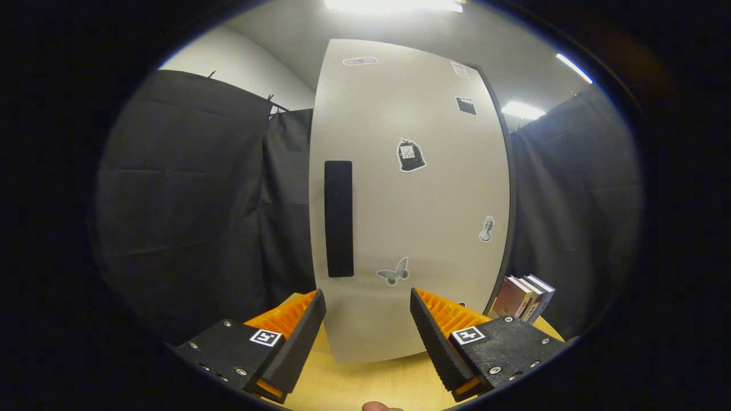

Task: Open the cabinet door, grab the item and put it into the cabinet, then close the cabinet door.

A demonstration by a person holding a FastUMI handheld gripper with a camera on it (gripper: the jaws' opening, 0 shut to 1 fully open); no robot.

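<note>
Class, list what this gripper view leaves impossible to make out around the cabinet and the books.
- Cabinet interior: hidden by its closed door.
- Books: partly behind the cabinet; titles too small.
- Stickers: detail too small.
- Table: mostly covered by the open gripper and cabinet.

Seen from behind: a handheld gripper with two wedge-shaped fingers, jaws standing apart with nothing between them. Were ribbed across their inner faces — fine ridges running crosswise along each one — with flat smooth sides. Sat on two angular, matte, slightly grainy mounting blocks, one per side. Carried a small square printed marker on each block — white ground, dark blocky pattern. Were fastened with round silver screws dotted along the block edges. Showed a rounded fingertip of the person's hand just below the fingers, bare, no sleeve or glove visible.
</note>
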